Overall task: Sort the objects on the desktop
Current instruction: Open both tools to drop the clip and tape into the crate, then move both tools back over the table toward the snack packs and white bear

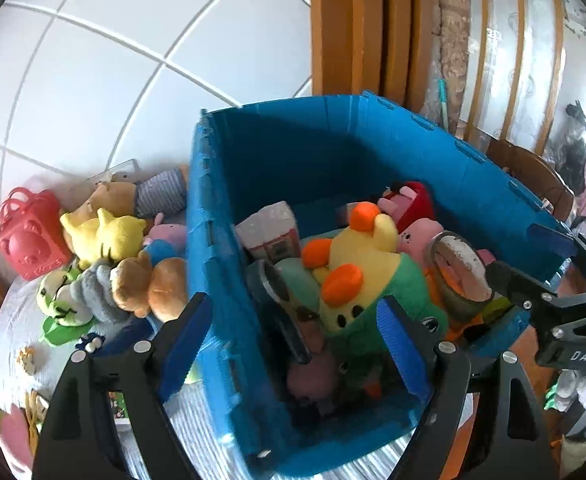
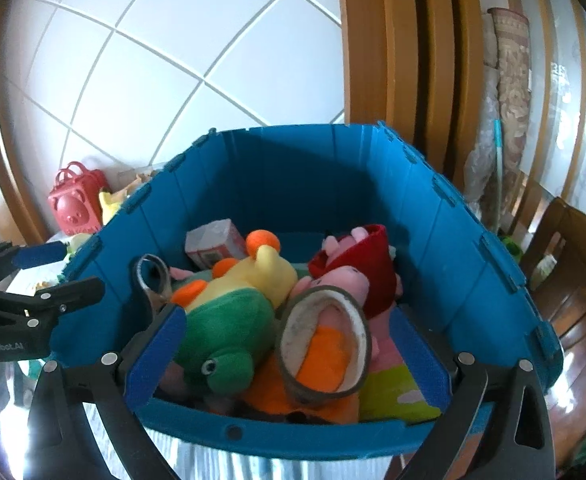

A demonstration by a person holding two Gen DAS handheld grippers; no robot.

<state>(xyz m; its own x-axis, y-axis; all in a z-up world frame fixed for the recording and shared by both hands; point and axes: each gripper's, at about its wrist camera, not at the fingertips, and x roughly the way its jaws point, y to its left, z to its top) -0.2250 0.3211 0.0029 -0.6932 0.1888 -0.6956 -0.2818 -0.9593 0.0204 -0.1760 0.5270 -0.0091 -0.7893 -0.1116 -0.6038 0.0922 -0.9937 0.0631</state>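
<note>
The tall blue folding plastic crate (image 2: 433,216) already holds several plush toys and a tape roll (image 2: 325,344). More soft toys (image 1: 105,240) remain on the bench (image 1: 13,340) beside it. Both the left tool (image 1: 293,344) and the right tool (image 2: 289,356) stand apart, empty.

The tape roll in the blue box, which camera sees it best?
The right wrist view. There the tape roll sits near the middle, big, with its whole ring and hole showing. In the left wrist view the tape roll is off to the right inside the blue box, smaller and seen slantwise.
</note>
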